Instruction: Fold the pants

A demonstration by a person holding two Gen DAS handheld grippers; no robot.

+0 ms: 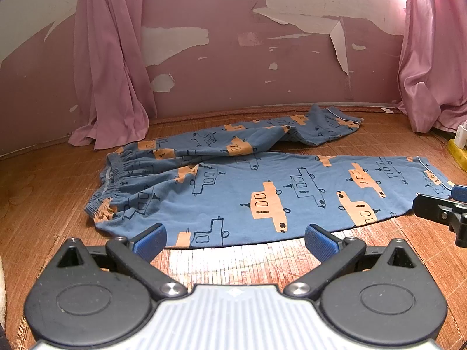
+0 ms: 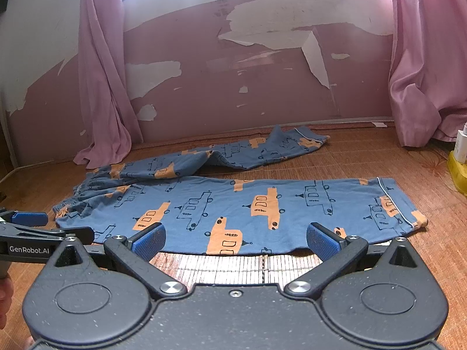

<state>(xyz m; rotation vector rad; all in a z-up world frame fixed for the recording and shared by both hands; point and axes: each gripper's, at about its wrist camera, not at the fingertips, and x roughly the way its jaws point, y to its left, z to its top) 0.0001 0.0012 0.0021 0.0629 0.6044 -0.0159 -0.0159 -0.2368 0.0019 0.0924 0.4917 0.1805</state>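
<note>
Pants: blue soft-knit pyjama pants (image 1: 262, 186) printed with orange blocks and dark outline vehicles, lying spread on the mat; the fabric looks thin and slightly fuzzy.
Waistband: gathered elastic waistband (image 1: 116, 175), ruffled and bunched, at the pants' left end.
Near leg: the near leg (image 2: 262, 204) lies flat and smooth, its cuff (image 2: 397, 204) edged with a thin white piping line.
Far leg: the far leg (image 1: 292, 134) is rumpled, with a raised fold midway and its cuff towards the wall.
Mat: reddish-brown woven mat (image 1: 239, 265) of fine slats under the pants, shining pale just in front of the near hem.
Wall: pink painted wall (image 1: 233, 73) beyond the pants, its paint peeled in large white patches.
Curtains: pink, thin, draping curtains (image 1: 108, 73), pooling on the mat left and right of the pants.
Yellow object: a yellow object (image 2: 458, 172) with a white bottle on it, right of the pants' cuff end; detail unclear.
Left gripper: black left gripper (image 1: 235, 239) with blue textured pads (image 1: 151, 240), held low and level at the pants' near hem towards the waist half; jaws wide apart, nothing between them.
Right gripper: black right gripper (image 2: 236, 239), same build, low and level at the near hem towards the cuff half; jaws spread wide, gripping nothing.
Hand: part of a hand (image 2: 4, 300) shows at the edge under the left gripper in the right wrist view.
</note>
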